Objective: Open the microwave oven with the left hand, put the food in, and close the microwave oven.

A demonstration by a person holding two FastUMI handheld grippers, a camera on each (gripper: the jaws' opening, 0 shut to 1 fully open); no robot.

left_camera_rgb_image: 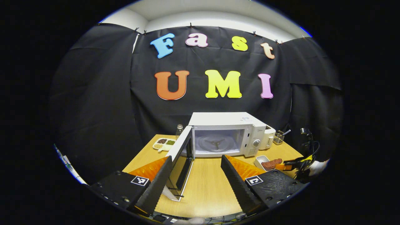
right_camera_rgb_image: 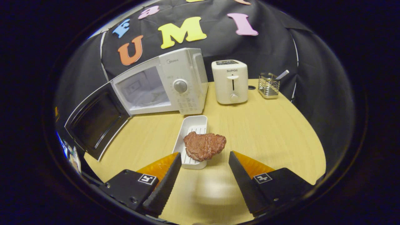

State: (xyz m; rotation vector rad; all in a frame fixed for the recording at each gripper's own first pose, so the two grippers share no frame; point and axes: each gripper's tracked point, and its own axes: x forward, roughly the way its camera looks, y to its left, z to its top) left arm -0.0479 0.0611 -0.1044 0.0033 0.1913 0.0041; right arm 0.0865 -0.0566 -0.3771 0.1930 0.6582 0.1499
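A brand word is being displayed on the front of the toaster (right_camera_rgb_image: 230, 82), at the desk's (right_camera_rgb_image: 265, 125) far edge. A smaller brand mark is being carried above the dial on the microwave (right_camera_rgb_image: 175, 81); the print under the dial is too small to read. Square coded markers, without words, are being shown on the left claw (left_camera_rgb_image: 197, 157) and the right claw (right_camera_rgb_image: 204, 153).

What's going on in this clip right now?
The microwave stands with its door swung open and the cavity empty. The left gripper hangs open in front of it, holding nothing. The right gripper is open too, facing the piece of meat that lies across the end of a white tray on the table.
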